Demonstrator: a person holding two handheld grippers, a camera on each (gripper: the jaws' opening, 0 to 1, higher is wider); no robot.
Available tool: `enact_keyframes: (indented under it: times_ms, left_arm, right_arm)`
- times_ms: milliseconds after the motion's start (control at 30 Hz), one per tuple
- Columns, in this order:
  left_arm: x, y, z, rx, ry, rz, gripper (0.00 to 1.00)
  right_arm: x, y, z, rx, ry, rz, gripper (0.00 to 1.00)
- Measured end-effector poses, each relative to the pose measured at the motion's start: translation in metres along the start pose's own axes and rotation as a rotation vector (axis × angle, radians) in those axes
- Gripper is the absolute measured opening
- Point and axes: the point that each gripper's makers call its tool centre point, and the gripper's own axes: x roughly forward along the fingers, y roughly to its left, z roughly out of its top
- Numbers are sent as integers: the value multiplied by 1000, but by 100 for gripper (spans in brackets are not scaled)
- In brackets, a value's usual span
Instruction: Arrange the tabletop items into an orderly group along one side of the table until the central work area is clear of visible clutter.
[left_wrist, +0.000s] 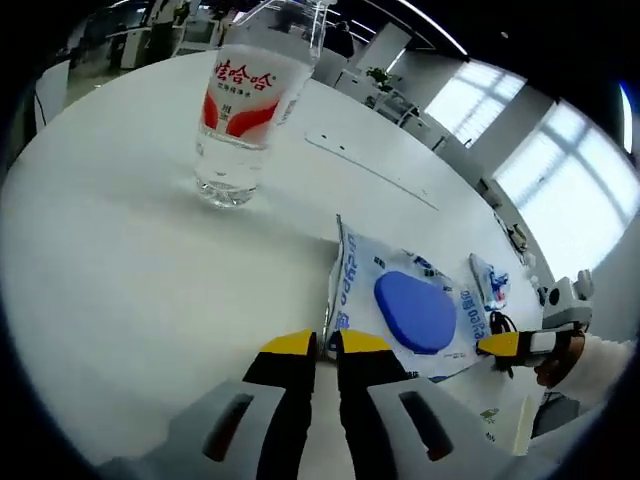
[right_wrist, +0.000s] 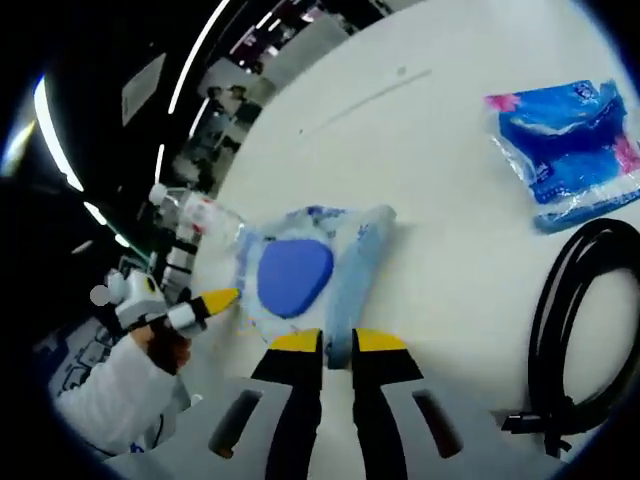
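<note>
1. Left gripper (left_wrist: 326, 345) low in the left gripper view, yellow-tipped jaws drawn nearly together and pinched on the near edge of the wet-wipe pack (left_wrist: 405, 305).
2. Right gripper (right_wrist: 338, 342) low in the right gripper view, jaws likewise close together, clamped on the opposite edge of the same wet-wipe pack (right_wrist: 300, 270).
3. Pack held between the two grippers just above the white table (left_wrist: 120, 270), blue oval lid facing up.
4. Beside the pack in the right gripper view, coiled black cable (right_wrist: 580, 320) lying flat on the table (right_wrist: 440, 190), off to the right.
5. Beyond the cable, blue tissue packet (right_wrist: 570, 150) resting on the tabletop, well apart from the wipes; seen small past the pack in the left gripper view (left_wrist: 492, 282).
6. Farther out in the left gripper view, clear water bottle (left_wrist: 245, 105) with red-and-white label standing upright on the table.
7. Office desks and bright windows in the far background, blurred.
</note>
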Motion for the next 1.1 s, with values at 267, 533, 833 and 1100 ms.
enact_keyframes:
  times_ms: [267, 533, 833, 1100]
  left_arm:
    - [-3, -25, 14, 96, -32, -22, 0]
    - [13, -60, 42, 99, -115, -85, 0]
    - [40, -75, 44, 104, -89, -121, 0]
    - [47, -72, 30, 55, -52, -116, 0]
  right_arm:
    - [-13, -3, 37, -113, -113, -53, 0]
    - [-29, -24, 74, -70, -223, -74, 0]
    - [-30, -57, 96, -25, -269, -133, 0]
    - [-25, -65, 91, -13, -253, -144, 0]
